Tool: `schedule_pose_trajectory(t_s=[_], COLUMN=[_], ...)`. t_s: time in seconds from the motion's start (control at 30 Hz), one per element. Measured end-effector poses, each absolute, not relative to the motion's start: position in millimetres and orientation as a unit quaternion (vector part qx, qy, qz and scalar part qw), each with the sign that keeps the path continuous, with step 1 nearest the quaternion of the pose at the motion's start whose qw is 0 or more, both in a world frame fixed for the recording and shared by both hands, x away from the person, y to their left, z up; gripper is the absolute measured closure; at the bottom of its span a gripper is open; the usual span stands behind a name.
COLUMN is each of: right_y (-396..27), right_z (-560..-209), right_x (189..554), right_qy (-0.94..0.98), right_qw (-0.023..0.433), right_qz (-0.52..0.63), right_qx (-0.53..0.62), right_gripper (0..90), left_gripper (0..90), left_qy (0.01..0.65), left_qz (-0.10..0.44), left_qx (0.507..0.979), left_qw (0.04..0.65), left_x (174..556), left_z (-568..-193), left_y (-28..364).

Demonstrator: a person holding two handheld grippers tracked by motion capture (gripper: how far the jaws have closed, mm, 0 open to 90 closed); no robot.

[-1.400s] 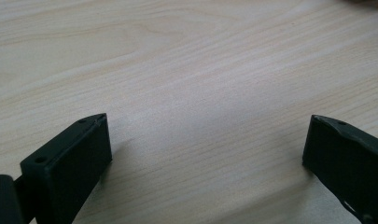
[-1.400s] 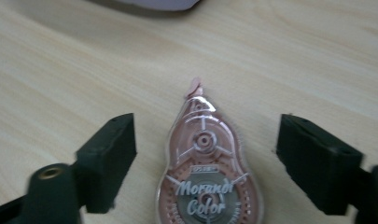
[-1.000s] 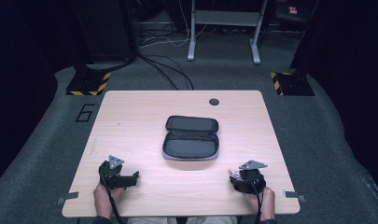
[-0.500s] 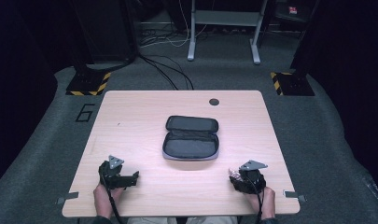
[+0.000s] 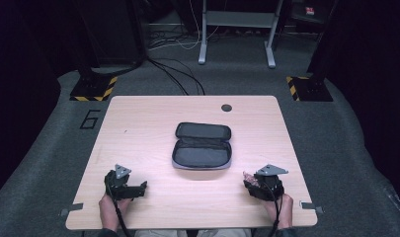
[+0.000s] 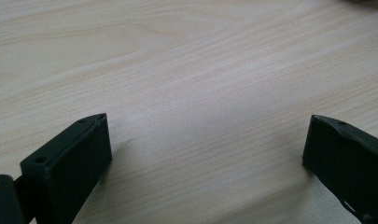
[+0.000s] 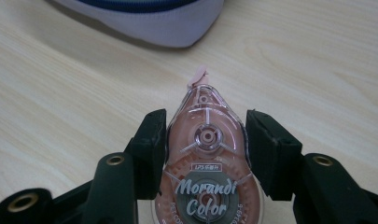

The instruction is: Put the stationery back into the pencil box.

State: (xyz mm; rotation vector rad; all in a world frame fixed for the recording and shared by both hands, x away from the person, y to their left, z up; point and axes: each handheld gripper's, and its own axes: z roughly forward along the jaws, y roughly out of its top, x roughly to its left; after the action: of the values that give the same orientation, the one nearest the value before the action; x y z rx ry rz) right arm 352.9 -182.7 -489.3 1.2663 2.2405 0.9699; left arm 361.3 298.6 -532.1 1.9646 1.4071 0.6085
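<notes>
The high view is dim and soft, its corners falling to near black, while the pale table (image 5: pixel 153 128) catches most of the light, apparently from overhead. In the left gripper view a mild sheen lies across the wood grain and short shadows sit under the jaws. The right gripper view is sharp up close, blurrier farther off.

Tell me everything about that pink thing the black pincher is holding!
It is a correction tape dispenser of clear pink plastic, drop-shaped, with little wheels and spokes inside and a pale pink tip at its narrow end. White letters on it read "Morandi Color". The right gripper has it clamped, one black jaw on each side, near the table's front right corner. Its tip points towards the open pencil case, not touching it.
</notes>
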Motion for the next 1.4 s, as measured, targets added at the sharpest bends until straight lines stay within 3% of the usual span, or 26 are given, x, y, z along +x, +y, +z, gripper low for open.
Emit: schedule_pose_trajectory(t_s=[0.77,1.4], right_y=[-166,-139], right_z=[-441,-423], right_x=[376,401], right_qy=[0.800,0.816], right_qw=[0.206,0.196], right_qz=[0.371,0.374], right_qx=[0.425,0.395], right_gripper=[49.8,49.8], left_gripper=[1.0,1.0], left_qy=[0.534,0.534], left_qz=[0.230,0.230], left_qx=[0.748,0.748], left_qw=[0.319,0.319], left_x=[361,361], left_z=[-532,-532], left_y=[299,299])
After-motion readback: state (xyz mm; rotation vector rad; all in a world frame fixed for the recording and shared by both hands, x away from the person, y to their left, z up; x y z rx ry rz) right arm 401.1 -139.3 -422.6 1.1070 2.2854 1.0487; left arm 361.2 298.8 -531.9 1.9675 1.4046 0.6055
